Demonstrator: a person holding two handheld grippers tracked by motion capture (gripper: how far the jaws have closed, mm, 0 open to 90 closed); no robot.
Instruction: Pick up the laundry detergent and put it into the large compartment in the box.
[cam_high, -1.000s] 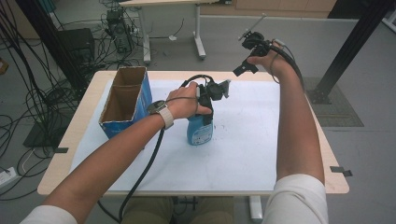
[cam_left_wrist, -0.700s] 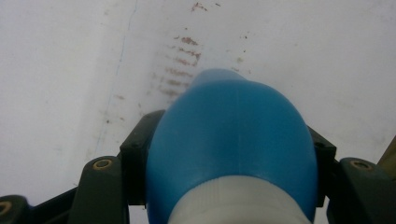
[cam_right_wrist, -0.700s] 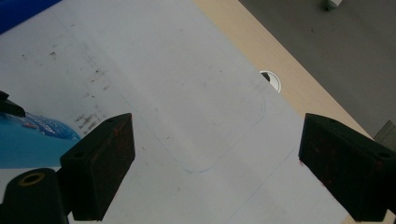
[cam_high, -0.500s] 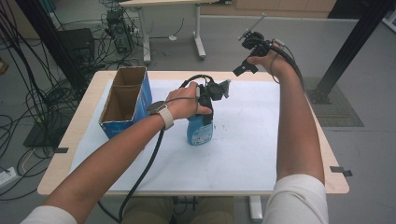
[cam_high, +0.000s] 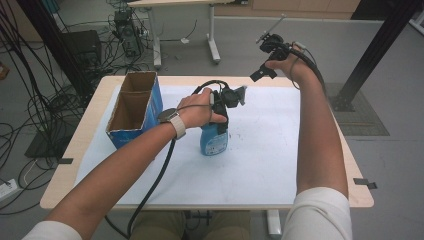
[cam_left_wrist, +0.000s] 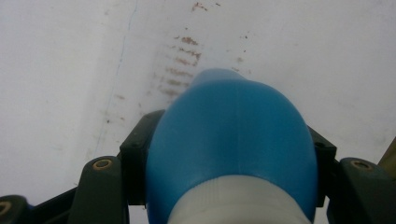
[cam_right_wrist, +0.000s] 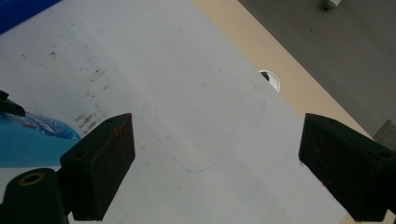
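A blue bottle (cam_high: 213, 139) with a white neck stands upright on the white mat (cam_high: 260, 150) at mid table. My left gripper (cam_high: 226, 102) is shut on its top; in the left gripper view the black jaws press both sides of the blue bottle (cam_left_wrist: 233, 140). My right gripper (cam_high: 265, 55) is held high over the table's far right edge, open with nothing between its jaws. In the right gripper view my right gripper (cam_right_wrist: 215, 168) looks down on the mat, and part of the blue bottle (cam_right_wrist: 32, 140) shows at the left.
An open blue cardboard box (cam_high: 134, 107) stands at the table's left, close to the bottle. A round cable hole (cam_right_wrist: 270, 79) sits in the wooden table edge. Cables and desk legs lie on the floor beyond the table.
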